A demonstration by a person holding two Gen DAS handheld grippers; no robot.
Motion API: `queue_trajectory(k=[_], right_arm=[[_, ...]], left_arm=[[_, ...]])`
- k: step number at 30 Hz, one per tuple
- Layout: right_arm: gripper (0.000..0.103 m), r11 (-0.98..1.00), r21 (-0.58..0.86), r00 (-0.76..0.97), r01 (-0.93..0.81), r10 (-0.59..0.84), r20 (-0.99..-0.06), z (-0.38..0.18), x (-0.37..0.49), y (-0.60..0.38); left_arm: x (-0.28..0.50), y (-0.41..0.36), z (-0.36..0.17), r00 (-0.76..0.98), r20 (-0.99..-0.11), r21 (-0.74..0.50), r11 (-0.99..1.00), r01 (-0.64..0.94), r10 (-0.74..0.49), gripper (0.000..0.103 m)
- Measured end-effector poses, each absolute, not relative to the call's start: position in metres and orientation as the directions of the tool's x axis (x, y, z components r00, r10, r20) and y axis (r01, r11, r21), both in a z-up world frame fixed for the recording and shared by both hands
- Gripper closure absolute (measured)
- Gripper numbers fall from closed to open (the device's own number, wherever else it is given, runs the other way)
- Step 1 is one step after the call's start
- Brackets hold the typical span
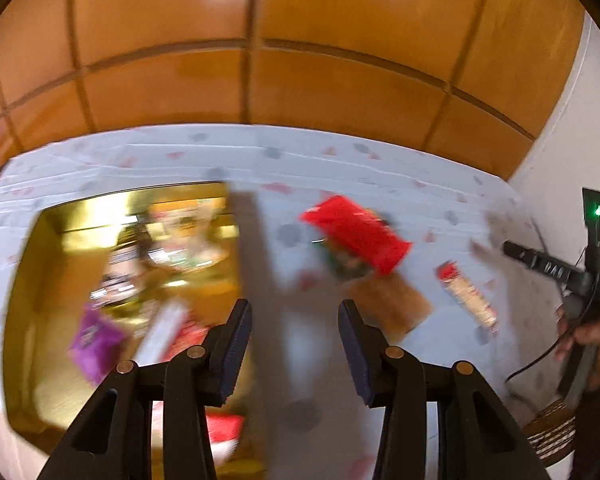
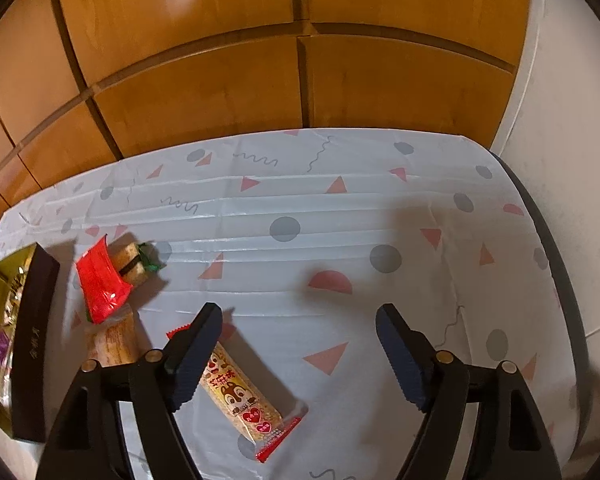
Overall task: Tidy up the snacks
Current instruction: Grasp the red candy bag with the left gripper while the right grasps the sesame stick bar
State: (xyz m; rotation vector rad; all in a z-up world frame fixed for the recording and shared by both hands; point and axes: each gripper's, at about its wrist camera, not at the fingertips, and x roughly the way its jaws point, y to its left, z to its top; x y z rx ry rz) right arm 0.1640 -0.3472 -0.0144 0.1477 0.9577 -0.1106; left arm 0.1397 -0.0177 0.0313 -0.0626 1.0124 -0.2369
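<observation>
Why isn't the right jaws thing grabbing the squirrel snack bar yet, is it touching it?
Cannot tell. In the right wrist view the right gripper has open jaws, but one jaw overlaps the squirrel snack bar, hiding any contact.

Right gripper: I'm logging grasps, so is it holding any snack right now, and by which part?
Nothing is held. The right gripper is open above the squirrel-print snack bar, which lies flat on the tablecloth; no pad presses it.

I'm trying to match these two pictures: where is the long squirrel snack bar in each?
Left wrist view: squirrel snack bar lies right of centre, blurred.
Right wrist view: it lies at lower centre, between the open tool's fingers.
Shared landmark: the red packet.
</observation>
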Motion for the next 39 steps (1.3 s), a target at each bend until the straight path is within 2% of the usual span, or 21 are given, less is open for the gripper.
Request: queue_trajectory(k=[4, 7, 13, 18, 23, 24, 26, 27, 29, 39], right_arm=[[0.023, 0.986, 0.083, 0.569, 0.142, -0.013, -0.822, -0.014, 0.165, -0.344], [0.022, 0.988, 0.091, 0.578, 0.123, 0.003, -0.816, -0.011, 0.164, -0.341], [0.020, 0.987, 0.109, 0.591, 0.121, 0.017, -0.806, -0.006, 0.163, -0.342], [0.014, 0.984, 0.145, 0.606, 0.106, 0.052, -0.794, -0.001, 0.162, -0.342], [0.014, 0.984, 0.154, 0.609, 0.086, 0.071, -0.790, 0.000, 0.161, -0.338], [0.014, 0.984, 0.154, 0.610, 0.083, 0.072, -0.789, 0.000, 0.161, -0.338], [0.014, 0.986, 0.146, 0.612, 0.082, 0.066, -0.788, 0.000, 0.161, -0.337], [0.014, 0.987, 0.142, 0.612, 0.080, 0.064, -0.788, 0.000, 0.161, -0.336], [0.014, 0.988, 0.134, 0.615, 0.072, 0.062, -0.786, 0.000, 0.160, -0.335], [0.014, 0.993, 0.078, 0.609, 0.090, 0.008, -0.793, -0.005, 0.159, -0.336]], left_arm=[[0.183, -0.050, 0.011, 0.406, -0.877, -0.218, 0.966, 0.140, -0.257, 0.043], [0.211, -0.067, -0.003, 0.359, -0.896, -0.247, 0.965, 0.082, -0.260, 0.040], [0.253, -0.087, -0.025, 0.304, -0.918, -0.274, 0.962, -0.019, -0.255, 0.023], [0.276, -0.094, -0.048, 0.250, -0.943, -0.253, 0.960, -0.117, -0.218, 0.022], [0.281, -0.105, -0.054, 0.254, -0.953, -0.199, 0.973, -0.113, -0.166, 0.022], [0.280, -0.107, -0.055, 0.251, -0.956, -0.186, 0.977, -0.103, -0.155, 0.023], [0.279, -0.108, -0.060, 0.240, -0.958, -0.180, 0.980, -0.085, -0.156, 0.040], [0.277, -0.107, -0.059, 0.253, -0.954, -0.185, 0.980, -0.079, -0.160, 0.042], [0.272, -0.103, -0.055, 0.278, -0.948, -0.179, 0.982, -0.056, -0.157, 0.060], [0.194, -0.074, -0.024, 0.361, -0.913, -0.153, 0.980, 0.129, -0.190, 0.062]])
